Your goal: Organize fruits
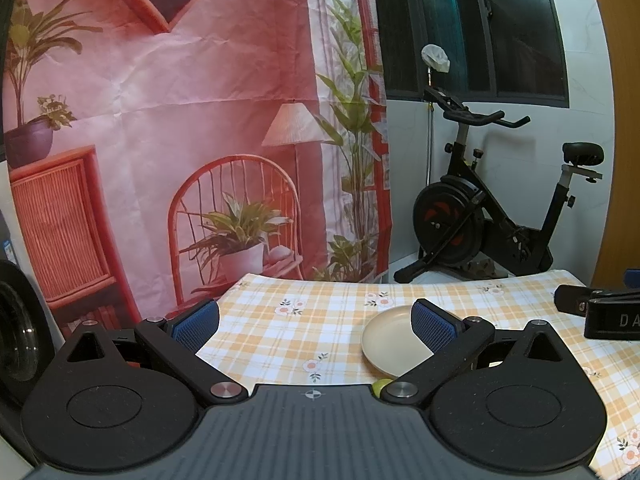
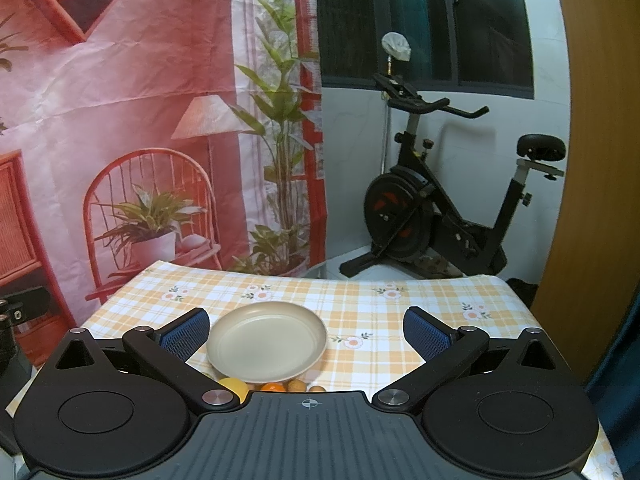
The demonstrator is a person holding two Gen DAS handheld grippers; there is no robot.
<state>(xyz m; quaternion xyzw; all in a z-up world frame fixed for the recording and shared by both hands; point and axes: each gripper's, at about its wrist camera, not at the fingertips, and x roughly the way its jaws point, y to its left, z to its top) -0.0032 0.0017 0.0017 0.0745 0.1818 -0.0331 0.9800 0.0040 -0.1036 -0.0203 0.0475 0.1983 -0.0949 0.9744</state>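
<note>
Nearest the right gripper (image 2: 306, 332), a row of small fruits peeks over its body, just in front of the plate: a yellow fruit (image 2: 235, 386), an orange fruit (image 2: 273, 387) and two small brown fruits (image 2: 297, 385). Its jaws stand wide apart and hold nothing. The left gripper (image 1: 316, 324) is likewise spread wide and empty; a sliver of a green fruit (image 1: 380, 385) shows at its lower edge.

These fruits look light, round and smooth, so they would likely roll or squirt out under a pinch off centre. Taking each across its widest part, with gentle pressure, seems safest; the soft ones may bruise.

Beyond them the cream plate (image 2: 224, 352) sits empty on the checked tablecloth (image 2: 360, 300). It appears stiff and shallow, a probable place for the fruits. Farther back hang a printed backdrop (image 2: 120, 80) and stands an exercise bike (image 2: 440, 208).
</note>
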